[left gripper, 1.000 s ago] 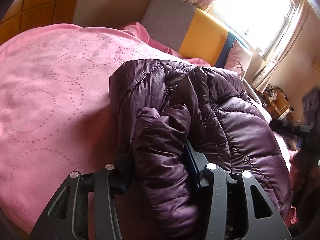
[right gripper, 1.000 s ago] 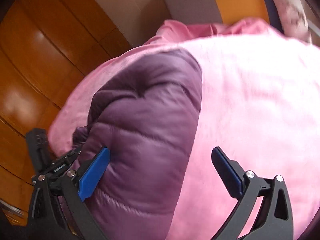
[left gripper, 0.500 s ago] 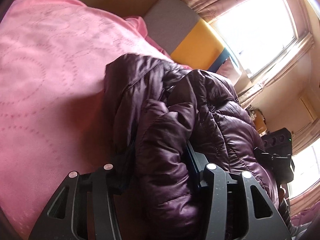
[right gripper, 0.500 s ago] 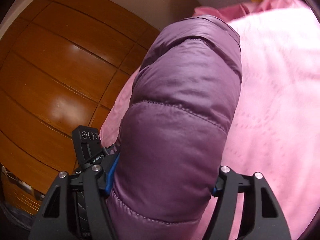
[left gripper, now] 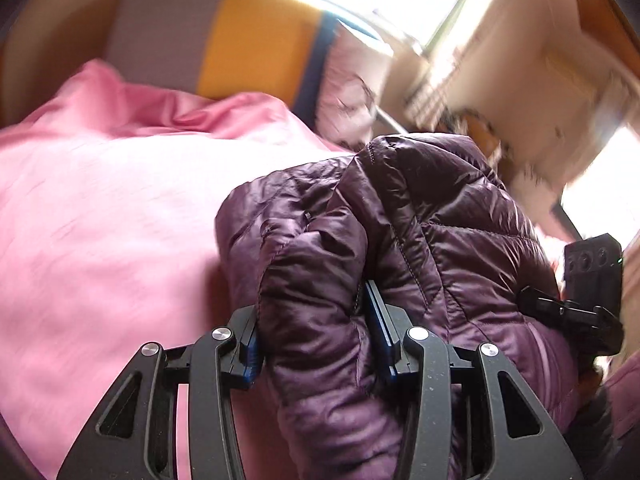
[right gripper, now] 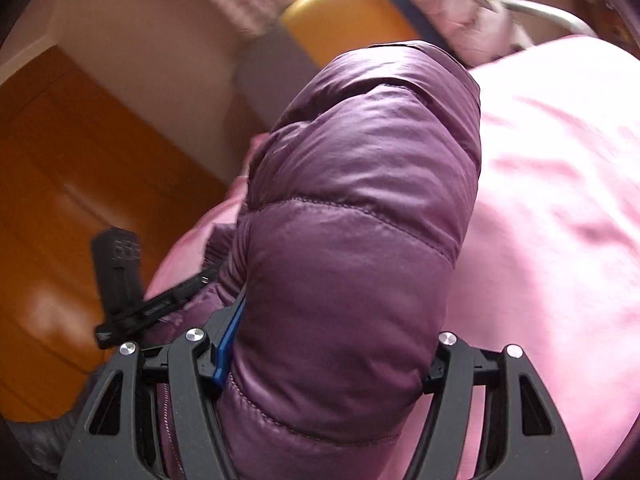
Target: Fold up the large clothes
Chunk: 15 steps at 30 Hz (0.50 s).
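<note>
Since a second ago both my hands have swung toward the headboard, and my right gripper has clamped its jaws onto the purple puffer jacket. That padded fold runs straight ahead between the fingers, its long axis pointing away over the pink bedspread. My left gripper — angled downward — pinches another bunched fold of it.

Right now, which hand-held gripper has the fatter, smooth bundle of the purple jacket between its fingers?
The right hand-held gripper: it is clamped wide on a broad, smooth roll of the purple jacket. The left hand-held gripper pinches a narrower, crumpled fold.
</note>
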Available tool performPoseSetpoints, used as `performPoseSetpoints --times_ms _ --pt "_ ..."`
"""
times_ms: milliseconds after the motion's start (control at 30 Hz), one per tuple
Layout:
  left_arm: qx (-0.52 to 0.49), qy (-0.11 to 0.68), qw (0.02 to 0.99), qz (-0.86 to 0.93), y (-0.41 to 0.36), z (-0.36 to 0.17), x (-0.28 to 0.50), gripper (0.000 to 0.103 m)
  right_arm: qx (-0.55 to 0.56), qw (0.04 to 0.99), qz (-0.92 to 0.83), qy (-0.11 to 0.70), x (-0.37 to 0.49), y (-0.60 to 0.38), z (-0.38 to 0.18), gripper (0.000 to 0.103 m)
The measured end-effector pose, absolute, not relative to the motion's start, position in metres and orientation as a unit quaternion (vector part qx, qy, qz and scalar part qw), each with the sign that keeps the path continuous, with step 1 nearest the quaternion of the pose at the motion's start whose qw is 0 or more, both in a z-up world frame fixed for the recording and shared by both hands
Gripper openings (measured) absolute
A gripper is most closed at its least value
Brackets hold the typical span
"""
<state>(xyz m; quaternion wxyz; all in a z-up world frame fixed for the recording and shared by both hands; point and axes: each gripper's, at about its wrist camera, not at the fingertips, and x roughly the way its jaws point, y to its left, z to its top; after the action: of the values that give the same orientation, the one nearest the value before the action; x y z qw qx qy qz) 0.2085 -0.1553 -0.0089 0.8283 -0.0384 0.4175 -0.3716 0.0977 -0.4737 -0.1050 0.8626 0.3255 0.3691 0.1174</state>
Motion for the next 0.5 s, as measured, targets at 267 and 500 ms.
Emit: performPoseSetpoints --times_ms 267,500 --pt "0.053 0.418 0.845 -0.33 -0.209 -0.025 0.198 0.057 0.225 0.896 -0.014 0.383 0.081 -0.474 -0.079 0.094" --pt "0.052 0.386 0.871 -0.299 -0.191 -0.015 0.191 0.068 0.12 0.917 -0.098 0.367 0.118 -0.415 -0.035 0.094"
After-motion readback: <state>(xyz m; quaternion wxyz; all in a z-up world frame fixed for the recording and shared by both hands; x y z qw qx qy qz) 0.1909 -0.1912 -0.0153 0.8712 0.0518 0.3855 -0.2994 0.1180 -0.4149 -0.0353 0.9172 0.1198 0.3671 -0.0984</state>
